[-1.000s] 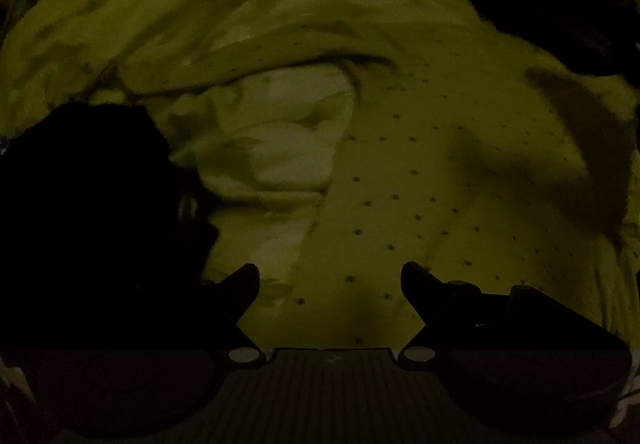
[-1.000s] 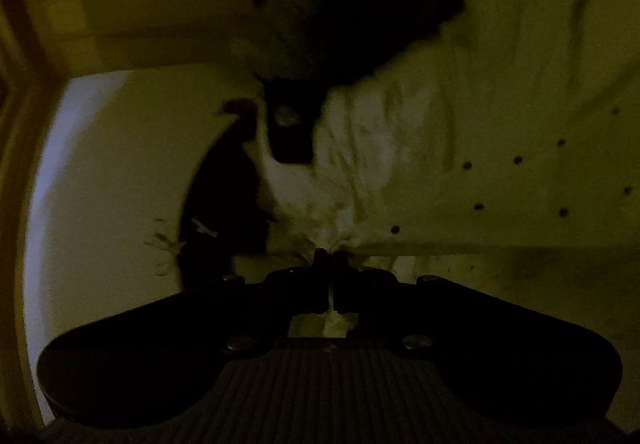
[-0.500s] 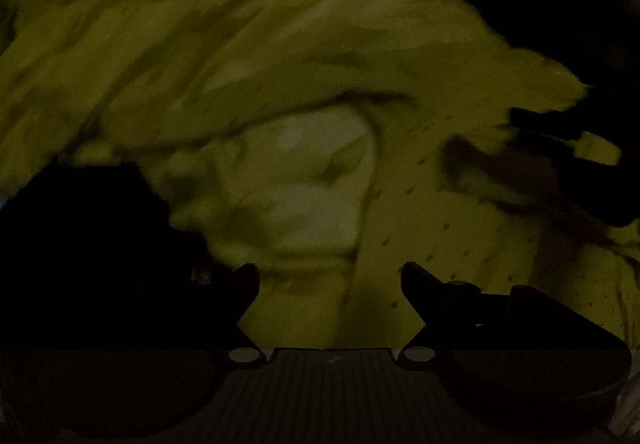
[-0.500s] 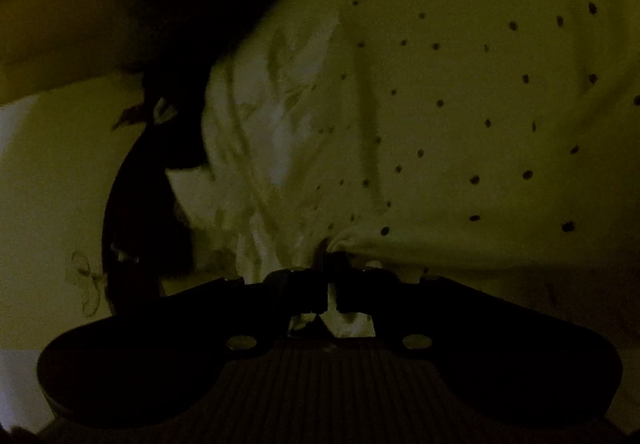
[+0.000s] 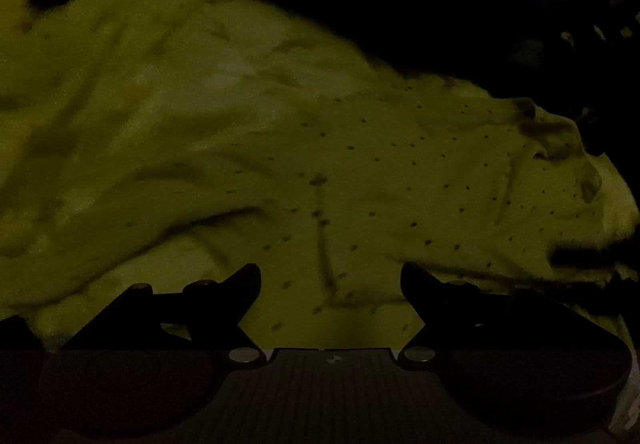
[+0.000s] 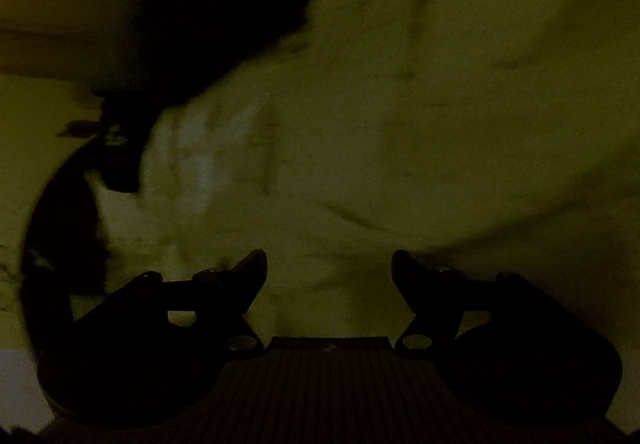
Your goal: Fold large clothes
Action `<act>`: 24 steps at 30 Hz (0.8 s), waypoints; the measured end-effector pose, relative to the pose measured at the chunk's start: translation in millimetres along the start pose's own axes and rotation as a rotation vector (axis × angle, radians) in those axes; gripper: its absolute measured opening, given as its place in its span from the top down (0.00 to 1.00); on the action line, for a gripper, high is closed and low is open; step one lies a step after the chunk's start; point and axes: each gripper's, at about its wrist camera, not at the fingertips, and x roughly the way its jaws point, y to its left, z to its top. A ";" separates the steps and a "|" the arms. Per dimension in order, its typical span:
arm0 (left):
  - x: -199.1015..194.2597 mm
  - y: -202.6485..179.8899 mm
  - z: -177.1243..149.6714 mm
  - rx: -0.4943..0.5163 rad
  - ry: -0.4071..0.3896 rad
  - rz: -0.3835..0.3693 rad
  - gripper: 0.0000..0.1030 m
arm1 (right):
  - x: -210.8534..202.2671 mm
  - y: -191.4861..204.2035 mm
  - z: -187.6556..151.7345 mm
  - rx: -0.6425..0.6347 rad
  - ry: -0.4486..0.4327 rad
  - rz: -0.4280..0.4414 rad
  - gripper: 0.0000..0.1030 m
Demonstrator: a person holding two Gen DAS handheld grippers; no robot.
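Note:
The scene is very dark. A pale garment with small dark dots (image 5: 380,172) lies rumpled and fills most of the left wrist view. My left gripper (image 5: 331,276) is open and empty just above its near part. The same pale cloth (image 6: 400,132) fills the right wrist view, blurred. My right gripper (image 6: 329,264) is open, with cloth lying between and beyond its fingers but not held.
A black mass (image 5: 400,4) lies beyond the garment's far edge in the left wrist view. A dark piece (image 6: 120,148) hangs at the cloth's left edge in the right wrist view, over a pale surface (image 6: 24,164).
My right gripper was shut on a fold of the dotted garment and has opened and let it go. The left view has shifted so the dotted cloth now lies flatter in front.

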 end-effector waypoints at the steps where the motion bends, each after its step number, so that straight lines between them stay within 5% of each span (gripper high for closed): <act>1: 7.4 -3.5 2.2 0.004 0.014 -0.009 0.00 | -11.0 -9.1 -4.8 0.004 -0.012 -0.029 0.28; 3: 20.7 -10.8 4.4 0.018 0.032 -0.031 0.00 | -32.5 -28.0 -14.5 0.031 -0.034 -0.064 0.28; 4: 27.2 -14.6 4.0 0.032 0.048 -0.046 0.15 | -41.5 -36.5 -19.3 0.050 -0.045 -0.075 0.28; 7: 43.6 -21.7 1.3 0.055 0.096 -0.026 0.35 | -64.9 -61.3 -31.7 0.117 -0.096 -0.115 0.28; 10: 32.2 -17.9 3.4 0.010 0.062 -0.040 0.54 | -83.6 -76.8 -39.5 0.161 -0.155 -0.148 0.28; 16: -41.4 -0.2 11.0 -0.112 -0.099 -0.091 0.57 | -115.7 -77.3 -39.5 0.108 -0.331 -0.277 0.38; 21: -31.3 27.8 -2.8 -0.192 -0.030 -0.035 0.57 | -112.4 -65.2 -31.6 -0.126 -0.341 -0.543 0.39; 24: -22.0 25.7 -9.3 -0.171 -0.002 -0.022 0.57 | -97.7 -57.9 -30.0 -0.306 -0.319 -0.588 0.42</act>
